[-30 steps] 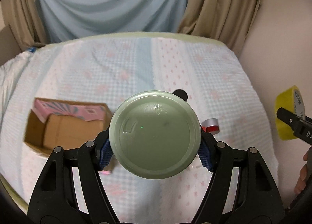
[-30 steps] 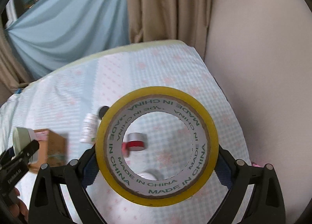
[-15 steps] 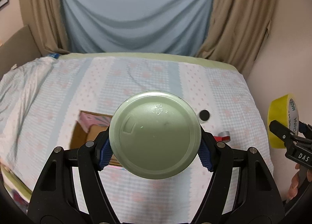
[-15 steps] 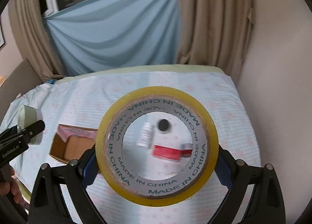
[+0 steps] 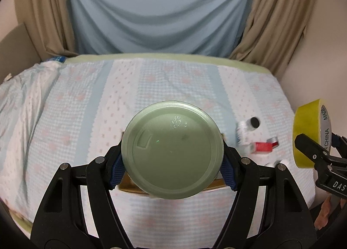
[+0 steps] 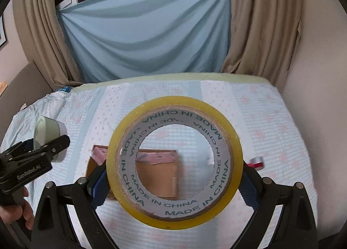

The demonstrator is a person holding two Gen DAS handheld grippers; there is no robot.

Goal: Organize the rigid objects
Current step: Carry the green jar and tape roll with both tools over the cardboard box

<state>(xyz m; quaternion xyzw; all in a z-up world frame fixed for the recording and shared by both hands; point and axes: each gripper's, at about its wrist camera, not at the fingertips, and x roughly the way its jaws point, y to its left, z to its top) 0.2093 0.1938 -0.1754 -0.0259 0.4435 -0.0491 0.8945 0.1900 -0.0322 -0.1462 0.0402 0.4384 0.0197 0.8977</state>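
Note:
My left gripper (image 5: 172, 167) is shut on a pale green round lidded container (image 5: 172, 150), held above the bed; it also shows in the right wrist view (image 6: 46, 135). My right gripper (image 6: 174, 180) is shut on a yellow tape roll (image 6: 174, 162) marked "MADE IN CHINA", seen too in the left wrist view (image 5: 310, 134). An open cardboard box (image 6: 160, 175) with a pink packet (image 6: 156, 157) inside lies on the bed under both grippers; the container hides most of it in the left wrist view.
A white bottle with a black cap (image 5: 246, 128), a red box (image 5: 261, 147) and a small red-and-silver roll (image 6: 257, 161) lie on the patterned bedspread (image 5: 108, 101) right of the box. A wall stands on the right, curtains behind.
Both grippers have lifted and pulled back while swinging to the left, keeping their loads. The box now sits directly under them and the small items have shifted right in view.

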